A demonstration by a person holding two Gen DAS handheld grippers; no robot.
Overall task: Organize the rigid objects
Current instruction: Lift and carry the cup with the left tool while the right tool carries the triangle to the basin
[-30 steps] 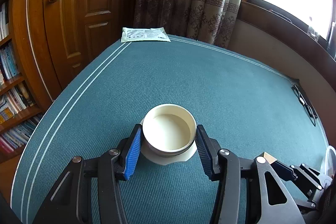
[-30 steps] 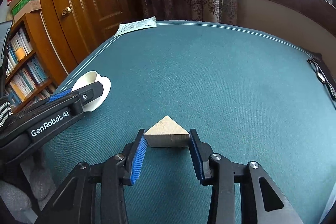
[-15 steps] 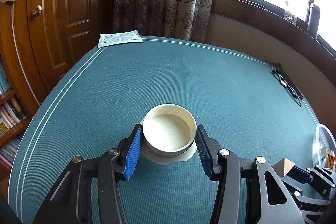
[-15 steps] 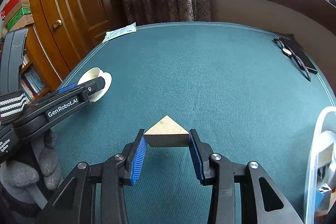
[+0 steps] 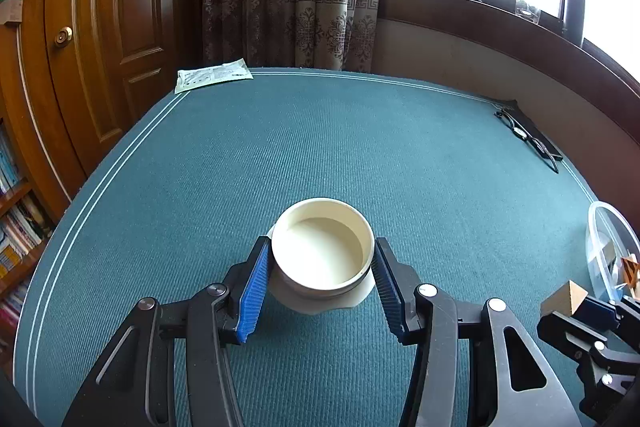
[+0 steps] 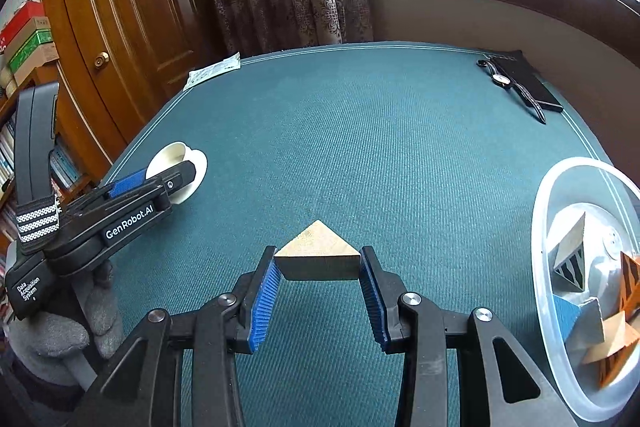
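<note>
On my left gripper [image 5: 322, 259] I have the blue pads pressed against both sides of a cream-coloured round cup [image 5: 323, 249], so it is clamped around the cup's wall. The cup is upright, open at the top, and has a white disc-like base [image 5: 352, 301] under it. From the left wrist view I cannot tell whether the cup is resting on the green tablecloth [image 5: 320, 147] or raised off it.

My right gripper [image 6: 318, 273] is closed on a wooden triangular block [image 6: 318, 253]; each pad touches one end of the block's long face, and its apex points away from me. I see it above the cloth near the middle of the table, but contact with the cloth I cannot judge.

To the right in the right wrist view sits a clear plastic bowl [image 6: 540, 227] with several more wooden and painted blocks [image 6: 572, 259] lying inside. At the far right edge of the table are a pair of glasses [image 6: 516, 87] beside a dark flat case [image 6: 528, 83], and at the far left corner lies a white packet [image 5: 214, 77]
</note>
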